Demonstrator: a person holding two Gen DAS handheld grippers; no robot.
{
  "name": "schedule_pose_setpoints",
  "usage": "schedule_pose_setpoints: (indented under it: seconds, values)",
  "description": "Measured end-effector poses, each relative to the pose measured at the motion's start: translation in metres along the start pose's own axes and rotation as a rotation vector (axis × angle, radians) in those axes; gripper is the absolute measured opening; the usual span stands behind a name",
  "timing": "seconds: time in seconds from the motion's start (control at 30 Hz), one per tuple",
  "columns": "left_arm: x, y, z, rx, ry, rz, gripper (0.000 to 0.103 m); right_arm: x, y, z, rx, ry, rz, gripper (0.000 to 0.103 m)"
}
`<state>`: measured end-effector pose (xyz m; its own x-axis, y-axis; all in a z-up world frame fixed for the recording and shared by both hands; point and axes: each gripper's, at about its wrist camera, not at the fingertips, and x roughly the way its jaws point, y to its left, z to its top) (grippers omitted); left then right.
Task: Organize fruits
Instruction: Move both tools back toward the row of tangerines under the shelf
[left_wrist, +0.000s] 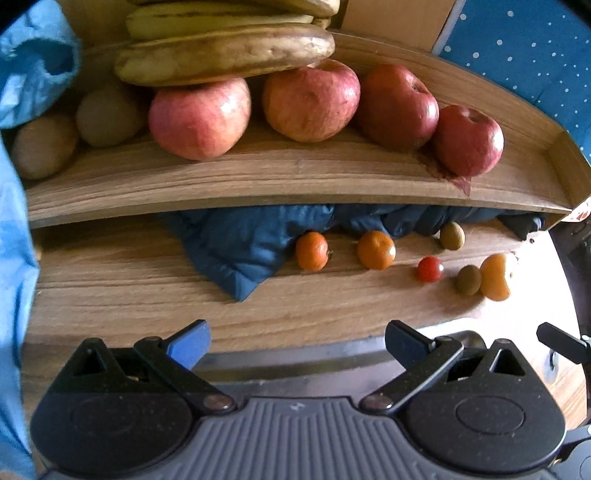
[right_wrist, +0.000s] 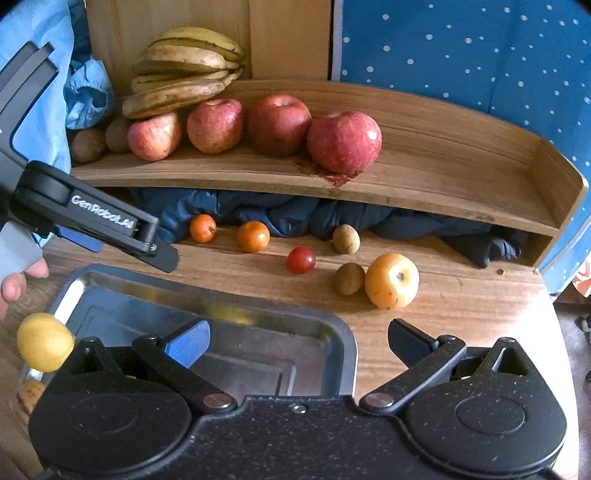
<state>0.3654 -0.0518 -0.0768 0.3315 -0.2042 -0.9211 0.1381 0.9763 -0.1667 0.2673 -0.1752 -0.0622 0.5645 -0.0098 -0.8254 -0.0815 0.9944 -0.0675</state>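
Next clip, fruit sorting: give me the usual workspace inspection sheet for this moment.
Surface: wooden tabletop, with a raised wooden shelf at the back.
Job's things: four apples and bananas on the shelf; two tangerines, a cherry tomato, small brown fruits and a yellow-orange fruit on the table; metal tray looks empty where visible; a yellow fruit at its left edge.
Clutter: dark blue cloth under the shelf; blue plastic bag.
Grippers: left tongs open, empty; right tongs open, empty.
Cables: nothing seen.
Surroundings: blue dotted fabric behind.
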Motion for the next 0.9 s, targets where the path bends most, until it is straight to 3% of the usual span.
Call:
schedule_pose_setpoints:
  seconds: [0.63, 0.9]
  values:
    - [0.030, 0.005, 0.027, -0.067, -0.003, -0.069, 0.102, 0.048, 0.014, 0.023, -0.050, 0.046, -0.031, 0.102]
    - [0.033, 0.013, 0.028, -0.093, -0.014, -0.109, 0.093, 0.061, 0.021, 0.031, -0.080, 0.046, -0.029, 0.098]
